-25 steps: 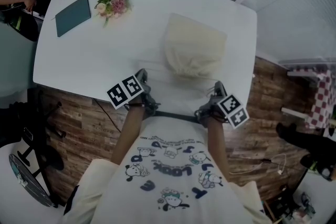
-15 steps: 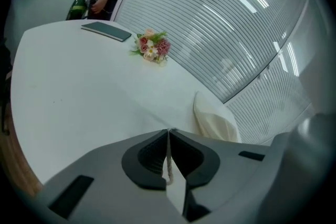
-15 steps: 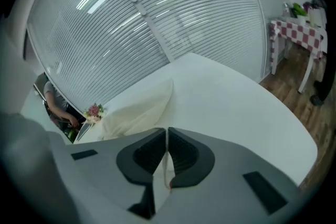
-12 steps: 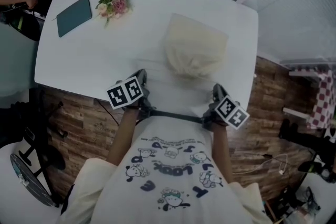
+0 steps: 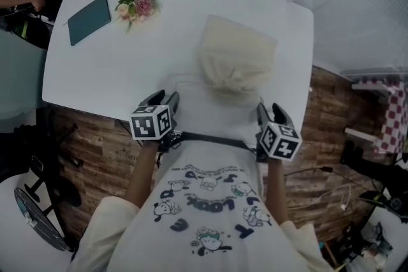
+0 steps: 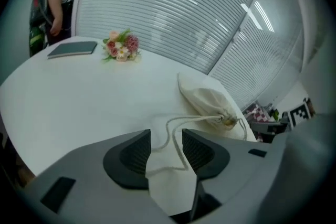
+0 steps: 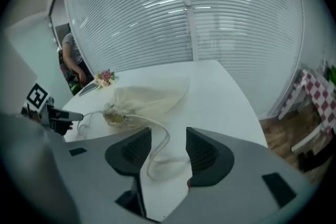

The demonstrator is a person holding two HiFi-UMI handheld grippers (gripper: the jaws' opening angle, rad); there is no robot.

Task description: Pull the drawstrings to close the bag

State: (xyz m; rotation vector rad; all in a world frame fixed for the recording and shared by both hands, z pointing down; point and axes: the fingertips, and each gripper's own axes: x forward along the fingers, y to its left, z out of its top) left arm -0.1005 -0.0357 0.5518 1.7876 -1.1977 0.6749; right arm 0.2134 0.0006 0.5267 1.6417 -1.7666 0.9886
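white table (image 5: 95,67), wood floor (image 5: 89,137), blinds (image 6: 173,13) behind; left tongs (image 6: 166,134), right tongs (image 7: 169,134) just opened wide, drawstrings (image 6: 194,118) slack between.

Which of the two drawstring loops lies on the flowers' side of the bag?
The left loop, leaving the cinched mouth of the bag toward the flowers; the other loop leaves it on the opposite side.

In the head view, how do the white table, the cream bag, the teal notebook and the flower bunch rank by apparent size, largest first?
1. white table
2. cream bag
3. teal notebook and flower bunch: they look about alike in extent, so I leave these two unranked.
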